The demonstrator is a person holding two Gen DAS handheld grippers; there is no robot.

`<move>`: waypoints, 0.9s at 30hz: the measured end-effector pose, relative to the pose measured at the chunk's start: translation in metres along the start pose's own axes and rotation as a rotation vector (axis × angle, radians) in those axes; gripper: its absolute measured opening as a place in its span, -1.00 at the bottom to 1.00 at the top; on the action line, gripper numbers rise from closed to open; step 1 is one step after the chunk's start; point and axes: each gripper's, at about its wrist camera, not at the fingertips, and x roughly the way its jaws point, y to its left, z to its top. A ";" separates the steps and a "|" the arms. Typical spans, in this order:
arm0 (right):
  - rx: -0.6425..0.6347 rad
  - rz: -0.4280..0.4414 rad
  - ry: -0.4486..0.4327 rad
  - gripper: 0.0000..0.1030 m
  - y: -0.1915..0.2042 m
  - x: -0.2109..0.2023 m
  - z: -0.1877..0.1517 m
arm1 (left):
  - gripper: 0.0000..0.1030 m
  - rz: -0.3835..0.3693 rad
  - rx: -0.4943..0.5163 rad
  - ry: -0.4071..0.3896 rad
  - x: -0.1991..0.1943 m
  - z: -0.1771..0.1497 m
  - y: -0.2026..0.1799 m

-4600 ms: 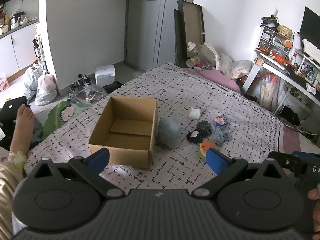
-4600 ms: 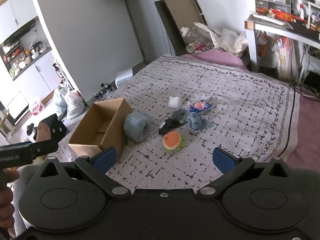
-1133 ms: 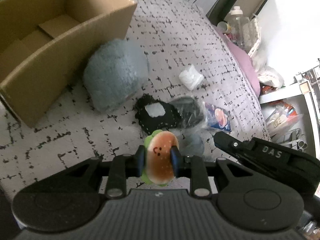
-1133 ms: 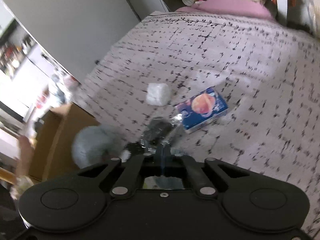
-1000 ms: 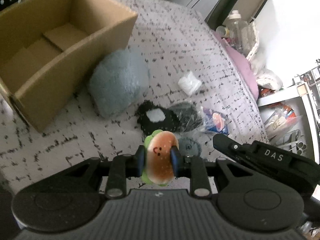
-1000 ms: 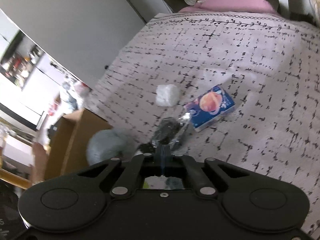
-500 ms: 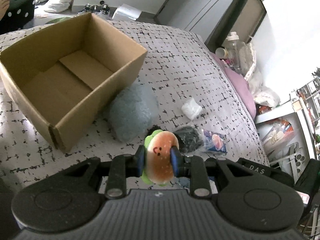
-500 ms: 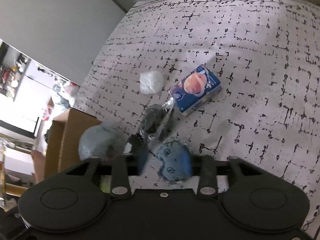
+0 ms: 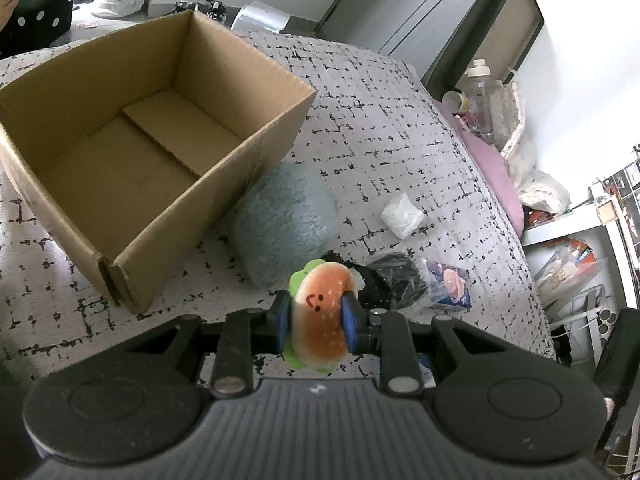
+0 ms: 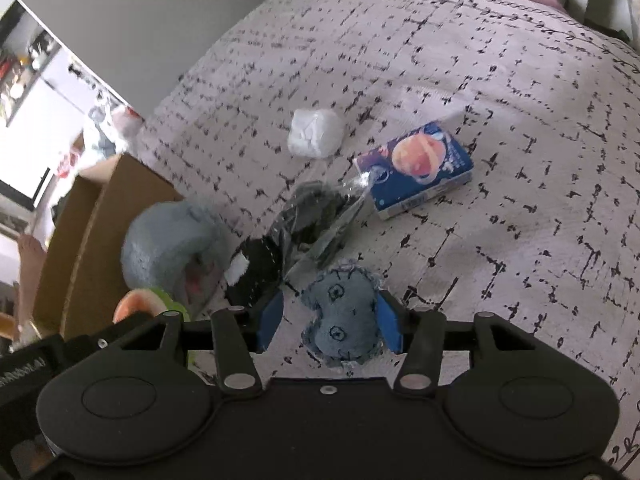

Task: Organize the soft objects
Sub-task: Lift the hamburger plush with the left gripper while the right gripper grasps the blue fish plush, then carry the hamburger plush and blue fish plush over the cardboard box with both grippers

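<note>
My left gripper (image 9: 316, 316) is shut on a small burger plush (image 9: 320, 316) with a smiling face, held above the bed to the right of the open cardboard box (image 9: 132, 136). A grey-blue fluffy plush (image 9: 284, 220) lies against the box. My right gripper (image 10: 330, 324) is open around a blue denim plush (image 10: 342, 320) lying on the bedspread; the right pad touches it, the left stands apart. A black plush with a white patch (image 10: 256, 268) and a clear bag of dark stuff (image 10: 316, 216) lie just beyond.
A white wad (image 10: 316, 134) and a blue tissue pack (image 10: 416, 168) lie on the patterned bedspread (image 10: 520, 240). The burger plush also shows at the lower left in the right wrist view (image 10: 136, 304). A desk and shelves stand right of the bed (image 9: 592, 248).
My left gripper has lifted the burger plush up and back toward the box. My right gripper has opened from shut and now brackets the denim plush.
</note>
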 end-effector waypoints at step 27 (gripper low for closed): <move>0.013 0.024 -0.187 -0.60 0.004 -0.051 -0.003 | -0.50 -0.001 0.083 -0.076 -0.033 0.009 -0.010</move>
